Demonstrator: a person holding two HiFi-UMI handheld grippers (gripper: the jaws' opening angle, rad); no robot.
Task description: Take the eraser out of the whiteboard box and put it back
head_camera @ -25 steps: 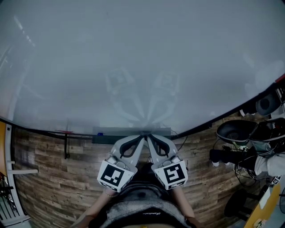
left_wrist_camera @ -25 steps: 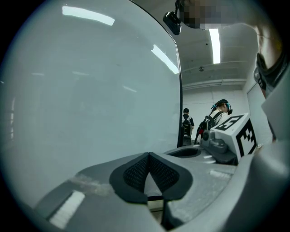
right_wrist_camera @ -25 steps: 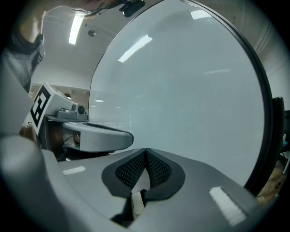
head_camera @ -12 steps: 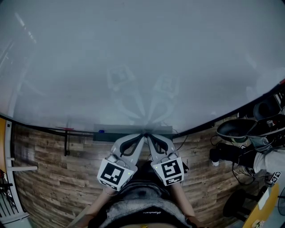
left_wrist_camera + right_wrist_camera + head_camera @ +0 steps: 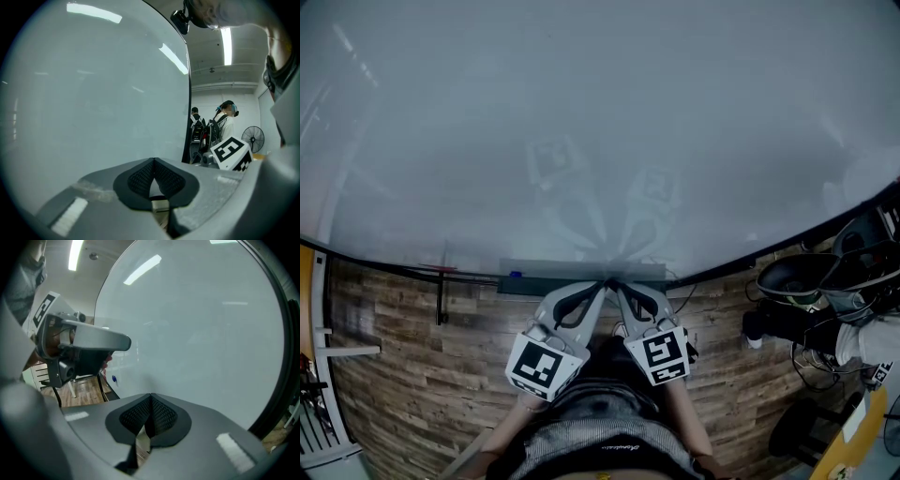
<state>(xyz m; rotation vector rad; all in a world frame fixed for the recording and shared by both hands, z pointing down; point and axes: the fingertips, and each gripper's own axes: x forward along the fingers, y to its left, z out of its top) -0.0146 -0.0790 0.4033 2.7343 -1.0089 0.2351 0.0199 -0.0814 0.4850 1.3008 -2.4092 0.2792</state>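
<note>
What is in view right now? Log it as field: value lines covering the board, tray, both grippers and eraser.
board: large whiteboard, fills most of the head view
tray: grey tray along the board's lower edge
left: left gripper, jaws together, empty, tip near the tray
right: right gripper, jaws together, empty, beside the left one
eraser: not visible in any view

One left tool (image 5: 602,283), one right tool (image 5: 615,284), one whiteboard (image 5: 600,122), one whiteboard box (image 5: 525,280), two bystanders (image 5: 195,123) (image 5: 225,117), one fan (image 5: 253,139).
</note>
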